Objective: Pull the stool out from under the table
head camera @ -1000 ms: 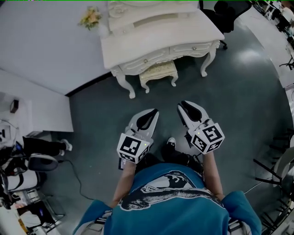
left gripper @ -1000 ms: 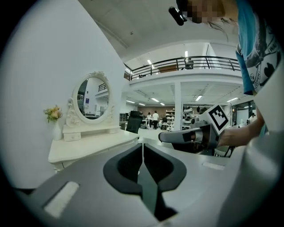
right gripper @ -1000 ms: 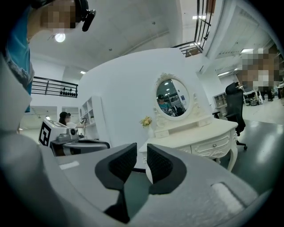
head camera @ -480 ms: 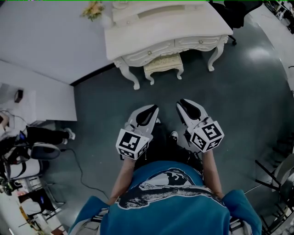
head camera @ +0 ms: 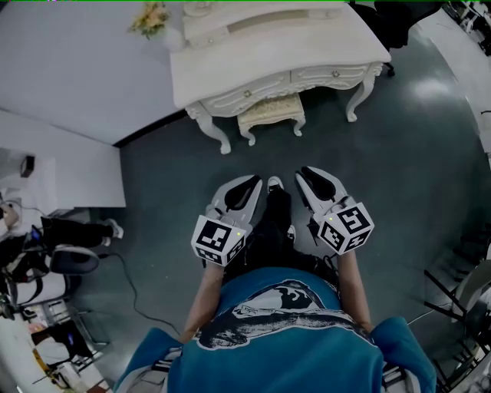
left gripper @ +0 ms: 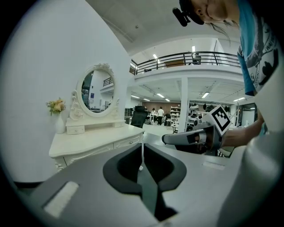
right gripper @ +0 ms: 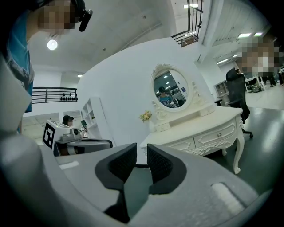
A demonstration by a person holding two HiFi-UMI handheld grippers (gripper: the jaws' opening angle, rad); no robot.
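A cream stool (head camera: pixel 270 112) with a padded top stands tucked under the white dressing table (head camera: pixel 230 65), between its carved legs. Both grippers hang over the grey floor well short of it, pointing at the table. My left gripper (head camera: pixel 251 184) is shut, its pads meeting with nothing between them (left gripper: pixel 142 150). My right gripper (head camera: pixel 311 176) stands slightly open, with a narrow empty gap between its pads (right gripper: pixel 142 153). In the gripper views the table (left gripper: pixel 93 141) (right gripper: pixel 199 128) shows ahead, and the stool is hidden behind the gripper bodies.
An oval mirror (right gripper: pixel 171 90) and a vase of flowers (head camera: pixel 151 21) sit on the table. A white wall runs left of it. A black office chair (head camera: pixel 387 17) stands behind right. Cables and gear (head camera: pixel 46 265) crowd the left floor. The person's shoe (head camera: pixel 275 184) is between the grippers.
The person has stepped toward the table, one shoe coming forward between the grippers. Both grippers have sunk a little. Their jaws have not changed.
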